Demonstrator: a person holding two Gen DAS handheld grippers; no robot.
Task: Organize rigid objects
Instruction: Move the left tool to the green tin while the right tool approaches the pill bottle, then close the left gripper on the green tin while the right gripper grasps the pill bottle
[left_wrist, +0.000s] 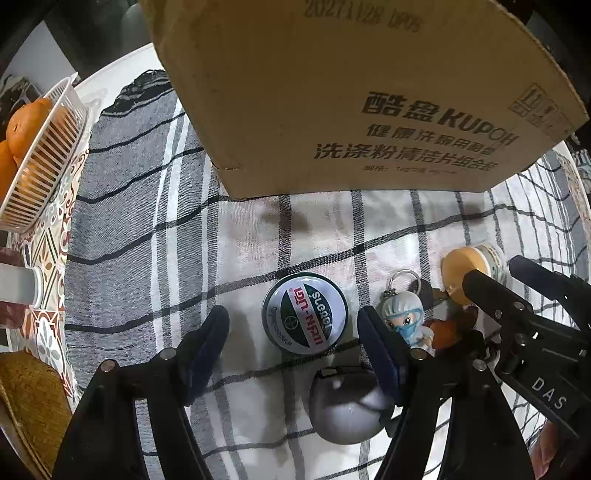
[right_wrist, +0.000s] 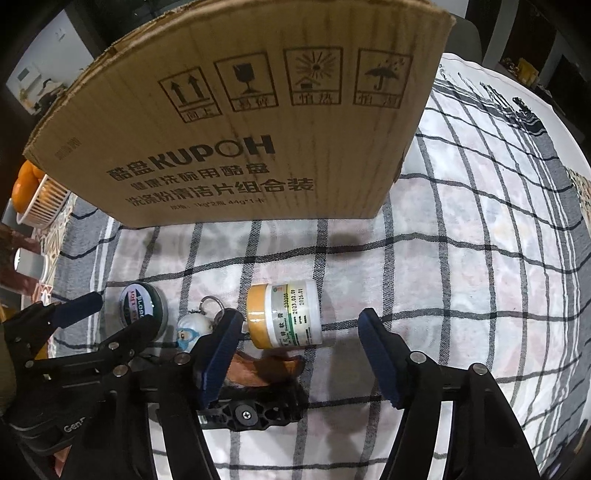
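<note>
Left gripper (left_wrist: 293, 328) open, unloaded, straddling round tin (left_wrist: 305, 314) lying flat. Right gripper (right_wrist: 299, 332) open, empty; jar (right_wrist: 283, 314) on its side between fingers, axis crosswise.

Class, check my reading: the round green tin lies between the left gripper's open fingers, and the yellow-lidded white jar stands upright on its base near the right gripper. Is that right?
Not quite. The yellow-lidded jar lies on its side on the checked cloth, as the right wrist view shows. The round green tin does lie between the left gripper's open fingers.
</note>
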